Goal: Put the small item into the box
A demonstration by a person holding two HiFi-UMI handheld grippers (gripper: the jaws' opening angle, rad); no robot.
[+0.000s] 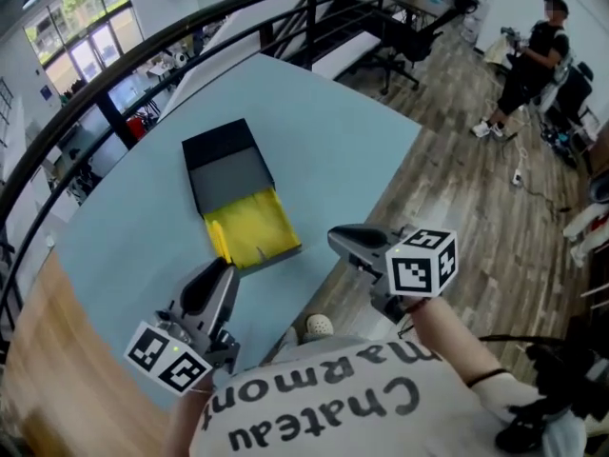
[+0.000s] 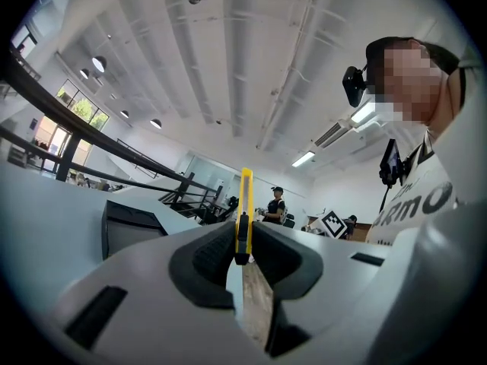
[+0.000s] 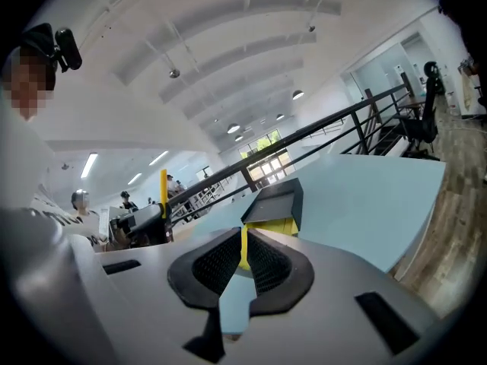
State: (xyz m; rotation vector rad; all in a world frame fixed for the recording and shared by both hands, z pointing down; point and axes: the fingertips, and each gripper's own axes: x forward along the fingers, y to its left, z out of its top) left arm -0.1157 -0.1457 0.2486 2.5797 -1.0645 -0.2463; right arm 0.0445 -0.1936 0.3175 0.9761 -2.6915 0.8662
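A black box lies open on the blue table, its yellow inside facing up; the right gripper view shows the box straight ahead. My left gripper hovers at the box's near left corner, shut on a thin yellow utility knife that stands upright between its jaws. From the right gripper view that knife sticks up out of the left gripper. My right gripper hangs past the table's near right edge, right of the box, shut with nothing in it.
The table's right edge runs diagonally, with wooden floor beyond it. A black railing curves behind the table. Office chairs and a standing person are far off at the back right.
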